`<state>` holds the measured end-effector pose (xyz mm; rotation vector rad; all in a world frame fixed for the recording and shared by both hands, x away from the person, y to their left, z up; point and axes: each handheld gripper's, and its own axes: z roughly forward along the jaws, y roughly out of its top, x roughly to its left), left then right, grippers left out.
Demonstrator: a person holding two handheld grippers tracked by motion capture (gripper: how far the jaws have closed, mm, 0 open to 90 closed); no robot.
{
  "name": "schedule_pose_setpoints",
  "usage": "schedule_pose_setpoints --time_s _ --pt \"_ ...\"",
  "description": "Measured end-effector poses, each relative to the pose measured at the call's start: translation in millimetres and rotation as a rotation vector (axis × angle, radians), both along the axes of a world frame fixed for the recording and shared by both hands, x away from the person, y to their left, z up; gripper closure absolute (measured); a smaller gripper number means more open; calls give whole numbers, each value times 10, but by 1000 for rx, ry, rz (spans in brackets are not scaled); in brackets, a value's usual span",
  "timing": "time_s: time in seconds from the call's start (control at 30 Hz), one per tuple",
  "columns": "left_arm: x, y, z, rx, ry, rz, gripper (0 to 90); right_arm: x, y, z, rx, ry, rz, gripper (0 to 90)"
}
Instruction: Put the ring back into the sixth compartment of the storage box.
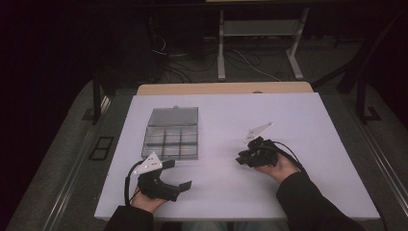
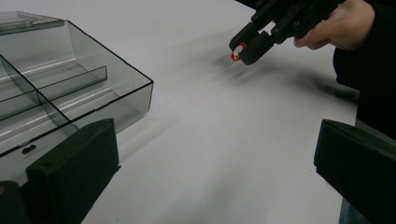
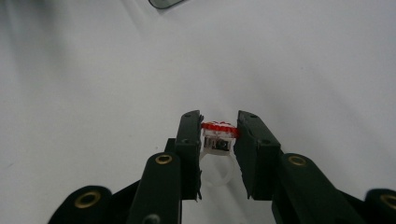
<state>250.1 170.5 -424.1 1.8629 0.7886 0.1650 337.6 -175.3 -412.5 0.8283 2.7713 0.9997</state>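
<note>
The right gripper (image 3: pixel 219 140) has its fingers pinching a small ring (image 3: pixel 218 140) w/ a red-and-white top and a pale, see-through band; the red top sits betw. the two pads and the band hangs below them. In the high view this gripper (image 1: pixel 242 159) sits right of centre over the white counter (image 1: pixel 288 125), pointing left, w/ the person's right hand (image 1: pixel 276 168) wrapped round its body and a dark sleeve (image 1: pixel 308 202) behind. From the left gripper view the ring (image 2: pixel 238 50) shows as a red-white speck at the tips of that gripper, held above the counter surface, not touching it.

The left gripper (image 1: pixel 178 174) is near the front-left part of the counter, fingers spread wide w/ nothing betw. them; in its own view the two black fingers (image 2: pixel 74 168) stand well apart at the lower corners.

A clear smoky plastic organiser box (image 1: pixel 172 137) w/ divided compartments lies on the counter just beyond the left gripper, lid (image 1: pixel 174 116) folded open at the far side. Compartments look bare as far as I can tell. The ring is well apart from the box, off to its right.
</note>
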Motion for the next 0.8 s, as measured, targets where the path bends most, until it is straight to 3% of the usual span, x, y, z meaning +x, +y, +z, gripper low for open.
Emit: schedule_pose_setpoints --time_s 0.27,0.47,0.8 --pt "1 -1 -1 -1 1 0 0 39 41 73 6 -2 8 710" --pt "0 -1 0 -1 0 -2 0 90 91 157 43 7 21 710" --pt "0 0 0 -2 0 -3 0 139 173 248 41 -1 45 710"
